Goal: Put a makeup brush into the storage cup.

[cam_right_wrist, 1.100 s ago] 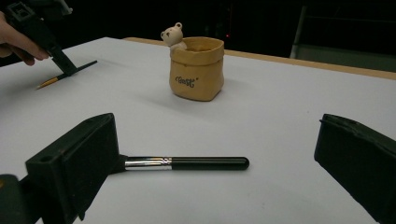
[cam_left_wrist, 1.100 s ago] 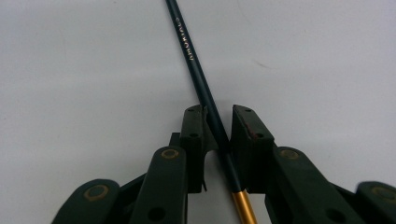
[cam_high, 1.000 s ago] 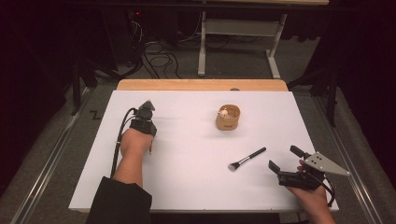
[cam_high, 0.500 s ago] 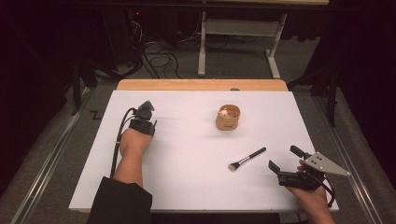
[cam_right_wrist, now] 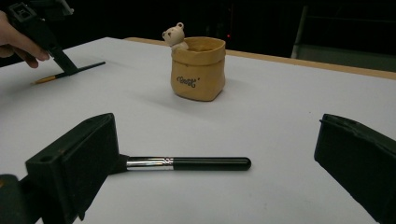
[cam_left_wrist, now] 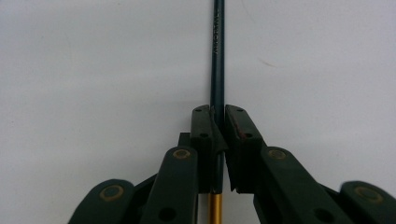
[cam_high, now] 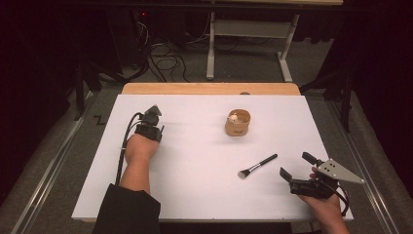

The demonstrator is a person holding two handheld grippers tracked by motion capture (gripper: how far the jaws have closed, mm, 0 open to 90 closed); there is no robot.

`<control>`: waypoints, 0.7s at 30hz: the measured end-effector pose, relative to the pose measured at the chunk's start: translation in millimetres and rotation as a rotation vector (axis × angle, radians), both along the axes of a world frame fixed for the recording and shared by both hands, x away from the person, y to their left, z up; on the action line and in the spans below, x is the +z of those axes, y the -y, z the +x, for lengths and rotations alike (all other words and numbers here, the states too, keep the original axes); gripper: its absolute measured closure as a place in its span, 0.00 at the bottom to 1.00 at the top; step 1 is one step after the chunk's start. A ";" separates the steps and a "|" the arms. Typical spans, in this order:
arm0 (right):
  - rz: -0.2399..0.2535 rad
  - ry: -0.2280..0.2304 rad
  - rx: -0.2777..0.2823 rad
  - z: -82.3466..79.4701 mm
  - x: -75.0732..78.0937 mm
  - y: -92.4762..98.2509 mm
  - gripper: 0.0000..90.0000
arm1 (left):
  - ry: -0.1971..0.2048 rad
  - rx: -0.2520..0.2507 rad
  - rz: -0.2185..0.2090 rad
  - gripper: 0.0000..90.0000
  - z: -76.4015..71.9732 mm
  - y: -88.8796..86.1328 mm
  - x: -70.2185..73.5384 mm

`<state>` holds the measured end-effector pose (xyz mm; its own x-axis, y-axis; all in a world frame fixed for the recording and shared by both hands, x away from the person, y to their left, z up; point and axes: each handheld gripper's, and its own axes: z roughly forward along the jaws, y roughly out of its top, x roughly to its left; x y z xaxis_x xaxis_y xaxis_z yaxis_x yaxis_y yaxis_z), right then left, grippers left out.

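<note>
White paper covers the counter (cam_high: 204, 195), and at its left the left gripper (cam_left_wrist: 218, 122) has its fingers (cam_left_wrist: 202, 135) pinched on a thin dark pencil-like stick with a gold end (cam_left_wrist: 216, 56) that lies flat on the counter; gripped so narrowly, the stick may swivel or slip out when lifted. Toward the right stand a tan bag-shaped pot with a small bear (cam_right_wrist: 197, 68) and a black makeup brush (cam_right_wrist: 187, 163), and the right gripper (cam_high: 298, 170), fingers (cam_right_wrist: 74, 158) spread wide and holding nothing, sits just beside the brush, where a careless sweep could roll it away.
</note>
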<state>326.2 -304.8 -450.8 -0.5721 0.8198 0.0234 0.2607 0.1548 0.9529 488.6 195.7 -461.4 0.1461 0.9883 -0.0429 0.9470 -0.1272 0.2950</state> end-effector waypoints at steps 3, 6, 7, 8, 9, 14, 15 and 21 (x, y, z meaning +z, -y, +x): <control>0.001 0.001 0.000 -0.5 0.5 -0.1 0.01 | 0.006 -0.003 0.006 0.92 -0.9 0.8 -0.2; 0.003 0.001 0.000 -0.8 0.4 -0.3 0.01 | 0.014 -0.011 0.022 0.93 -1.9 2.4 -0.3; -0.001 0.003 0.002 -0.5 0.3 -0.5 0.01 | 0.015 -0.015 0.022 0.93 -2.0 2.3 -0.3; -0.001 -0.001 0.002 -0.5 0.1 -0.8 0.01 | 0.016 -0.015 0.020 0.93 -2.1 1.8 -0.4; -0.001 -0.001 0.002 -0.2 0.0 -1.0 0.01 | 0.017 -0.016 0.017 0.93 -2.2 1.5 -0.4; 0.004 0.003 -0.001 -0.7 0.7 0.8 0.01 | 0.019 -0.032 0.004 0.93 -2.5 -2.1 0.5; 0.004 0.004 -0.004 -0.5 0.6 1.2 0.01 | 0.025 -0.035 0.011 0.93 -3.4 -2.5 1.1; 0.001 0.006 -0.002 -0.6 0.6 1.4 0.01 | 0.116 -0.076 -0.017 0.93 -12.6 -5.0 11.9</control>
<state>325.6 -306.2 -450.2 -0.5702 0.8212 0.0208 0.2553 0.1531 0.9547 476.0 200.7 -449.5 0.2255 0.9735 -0.0381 0.8941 -0.1913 0.4050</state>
